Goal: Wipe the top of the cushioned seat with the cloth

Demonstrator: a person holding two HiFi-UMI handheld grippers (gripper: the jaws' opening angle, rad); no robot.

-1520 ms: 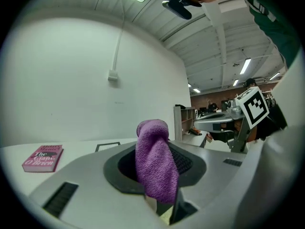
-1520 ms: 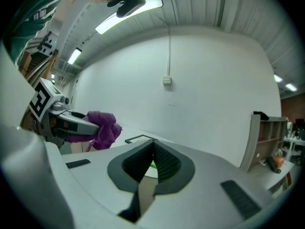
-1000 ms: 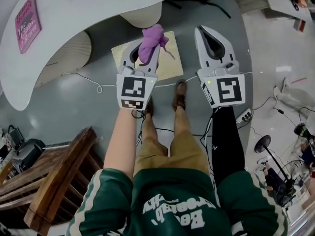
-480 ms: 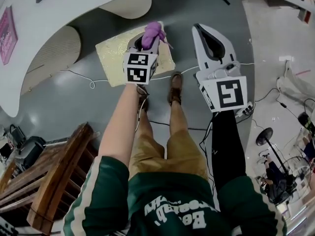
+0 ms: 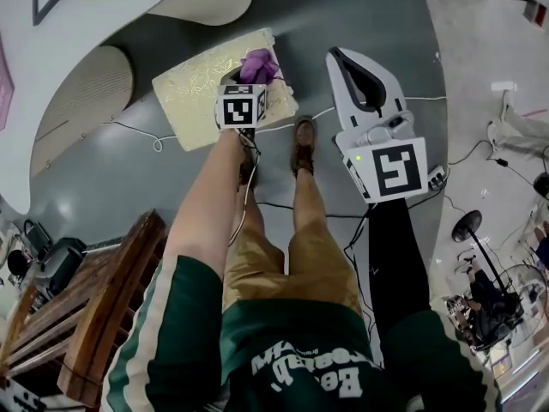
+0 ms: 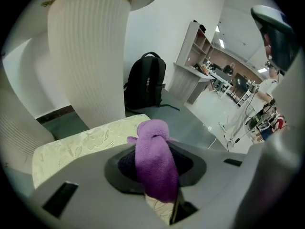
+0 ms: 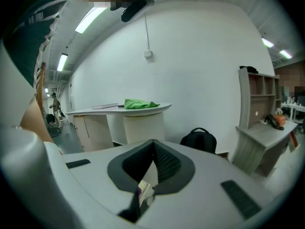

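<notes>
Left gripper (image 5: 256, 79) is clamped hard on the purple cloth (image 6: 153, 162), jaws nearly together with a thick fold bunched between them and bulging out past the tips. It reaches down at 12 o'clock from my feet, and the cloth sits over the cushioned seat (image 5: 193, 88), close to the seat's 3 o'clock edge. Whether the cloth is pressing on the fabric yet, I cannot tell. My right gripper (image 5: 339, 58) hangs well apart at 3 o'clock, jaws shut on nothing.

Starting so near that edge, I judge a stroke toward 3 o'clock would run straight off onto the floor. Only a narrow fold is pinched, so dragging it against the textured cover could tug the cloth loose. Pressing too low might rub the hard jaw tips on the fabric. The seat looks light on a smooth floor and may slide under a push. A thin cable (image 5: 141, 131) runs by its near side and could snag.

The head view gives the seat's whole outline and the cloth's place on it. The left gripper view shows the grip itself, the seat's floral pattern and a black backpack (image 6: 145, 82) at 12 o'clock. The right gripper view shows only wall and table, not the seat.
</notes>
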